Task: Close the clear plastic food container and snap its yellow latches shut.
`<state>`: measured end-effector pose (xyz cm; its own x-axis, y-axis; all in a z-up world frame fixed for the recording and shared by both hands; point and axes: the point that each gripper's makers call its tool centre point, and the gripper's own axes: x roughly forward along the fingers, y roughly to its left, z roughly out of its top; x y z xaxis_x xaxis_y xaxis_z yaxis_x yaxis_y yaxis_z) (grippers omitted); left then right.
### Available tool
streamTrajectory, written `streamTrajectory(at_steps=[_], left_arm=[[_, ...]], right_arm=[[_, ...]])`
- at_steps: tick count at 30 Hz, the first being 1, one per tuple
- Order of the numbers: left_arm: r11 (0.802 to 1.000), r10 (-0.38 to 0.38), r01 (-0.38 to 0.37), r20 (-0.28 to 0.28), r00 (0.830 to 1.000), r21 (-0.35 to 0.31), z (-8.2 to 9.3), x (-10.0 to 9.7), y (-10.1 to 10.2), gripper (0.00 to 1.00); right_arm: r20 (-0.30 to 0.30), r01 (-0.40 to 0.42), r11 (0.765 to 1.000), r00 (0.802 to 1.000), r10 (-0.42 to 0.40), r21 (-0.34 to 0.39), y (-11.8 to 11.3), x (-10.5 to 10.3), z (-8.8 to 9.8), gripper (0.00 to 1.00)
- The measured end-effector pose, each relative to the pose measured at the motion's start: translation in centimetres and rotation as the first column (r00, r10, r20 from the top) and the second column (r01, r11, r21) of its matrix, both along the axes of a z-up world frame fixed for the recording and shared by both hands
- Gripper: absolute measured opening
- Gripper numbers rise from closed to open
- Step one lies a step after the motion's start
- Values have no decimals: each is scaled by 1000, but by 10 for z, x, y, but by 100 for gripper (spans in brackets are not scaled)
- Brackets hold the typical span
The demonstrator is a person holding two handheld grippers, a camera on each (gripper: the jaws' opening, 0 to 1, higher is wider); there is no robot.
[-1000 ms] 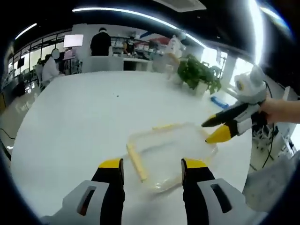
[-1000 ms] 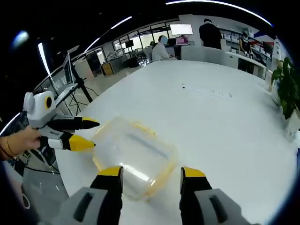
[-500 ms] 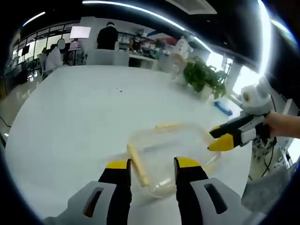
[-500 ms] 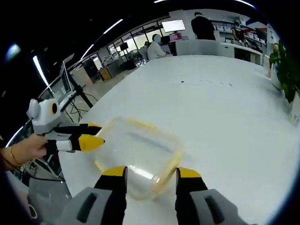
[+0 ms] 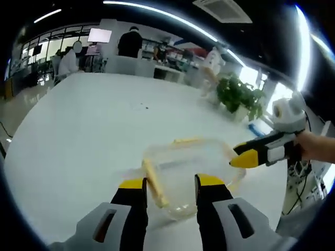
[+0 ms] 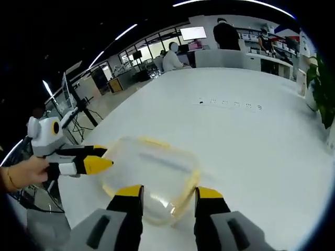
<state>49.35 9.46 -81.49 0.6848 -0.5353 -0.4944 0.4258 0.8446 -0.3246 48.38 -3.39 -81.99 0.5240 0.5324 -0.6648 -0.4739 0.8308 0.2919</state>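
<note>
flanking the clear food container (image 5: 191,172) on the white table (image 5: 78,130), both released grippers (image 5: 170,182) (image 6: 163,191) were held apart; yellow latch (image 5: 154,183) at 9 o'clock was judged unsnapped.

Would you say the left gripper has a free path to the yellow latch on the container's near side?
Probably yes: the left gripper sits open right before the yellow latch, nothing between them.
</note>
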Motion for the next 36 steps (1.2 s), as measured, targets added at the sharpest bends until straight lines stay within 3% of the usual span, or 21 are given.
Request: streamTrajectory(at_steps=[14, 18, 22, 26, 30, 32, 34, 36], left_arm=[[1000, 22, -22, 33, 999, 14, 1, 40, -1, 33], [998, 11, -15, 65, 998, 68, 4, 44, -1, 33], [997, 12, -17, 62, 998, 74, 4, 43, -1, 33], [994, 3, -10, 71, 997, 104, 6, 43, -2, 33], [995, 3, -8, 49, 999, 101, 7, 43, 0, 34], [990, -14, 6, 60, 998, 142, 15, 42, 3, 42], [995, -9, 1, 80, 997, 100, 28, 42, 4, 52], [995, -15, 5, 95, 995, 98, 38, 40, 7, 49]], right_arm=[[40, -3, 999, 999, 4, -36, -1, 43, 1, 35], [41, 8, 999, 999, -6, -44, -1, 47, 1, 34], [36, 2, 998, 999, 0, -68, 0, 45, 3, 35], [115, -47, 985, 991, 67, -169, 1, 47, 8, 36], [100, -29, 987, 994, 45, -158, 3, 47, 7, 41], [120, 26, 988, 993, -7, -153, -2, 49, 14, 47], [151, 37, 987, 988, -12, -158, -5, 47, 24, 49], [161, 31, 987, 987, -5, -159, -5, 44, 31, 49]])
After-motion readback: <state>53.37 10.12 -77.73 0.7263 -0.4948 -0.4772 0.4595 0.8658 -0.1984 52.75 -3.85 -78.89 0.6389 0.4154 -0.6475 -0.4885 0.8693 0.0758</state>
